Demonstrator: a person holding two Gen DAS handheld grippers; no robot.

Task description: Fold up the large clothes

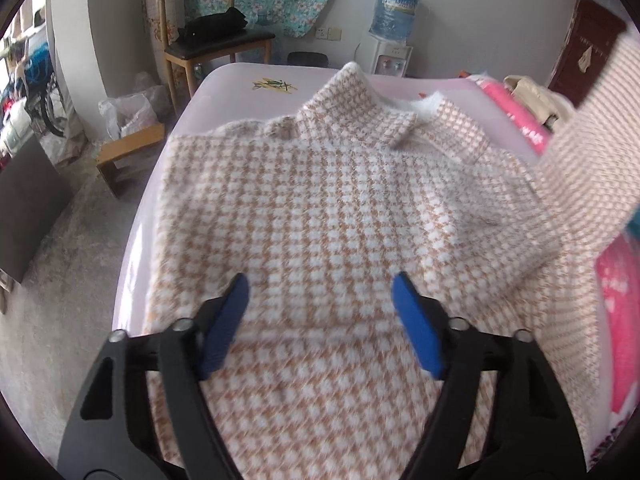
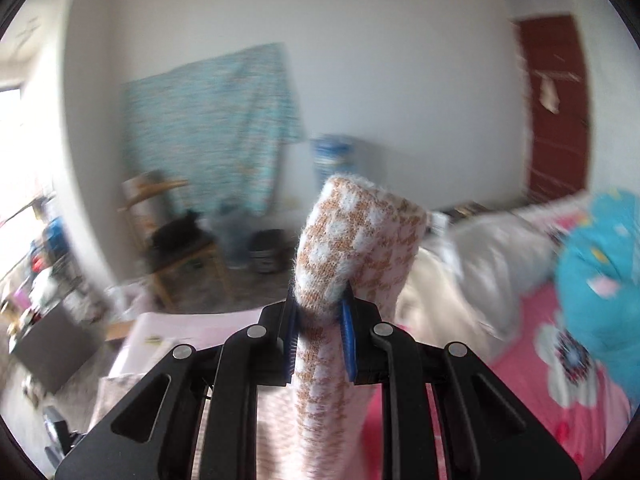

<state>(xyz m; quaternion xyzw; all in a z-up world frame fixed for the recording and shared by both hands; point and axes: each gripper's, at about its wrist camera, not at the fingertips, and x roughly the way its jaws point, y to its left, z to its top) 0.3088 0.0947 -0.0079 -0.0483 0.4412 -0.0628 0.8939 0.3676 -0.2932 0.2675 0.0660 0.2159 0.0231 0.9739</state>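
A fuzzy sweater (image 1: 340,200) in a tan and white houndstooth check lies flat on a pale pink table (image 1: 240,80), its collar toward the far end. My left gripper (image 1: 320,292) hovers over the sweater's lower body, its blue pads (image 1: 416,328) wide apart with nothing pressed between them. One sleeve (image 1: 588,152) rises off the table at the right. In the right wrist view my right gripper (image 2: 320,308) is shut on that sleeve's cuff (image 2: 352,240), which sticks up past the pads, lifted high above the table.
A wooden chair (image 1: 208,44) with a black bag stands beyond the table's far left, a water dispenser (image 1: 392,20) behind it. A low wooden stool (image 1: 128,152) sits on the floor at left. A bed with pink bedding (image 2: 540,360) and a blue pillow (image 2: 600,272) lies to the right.
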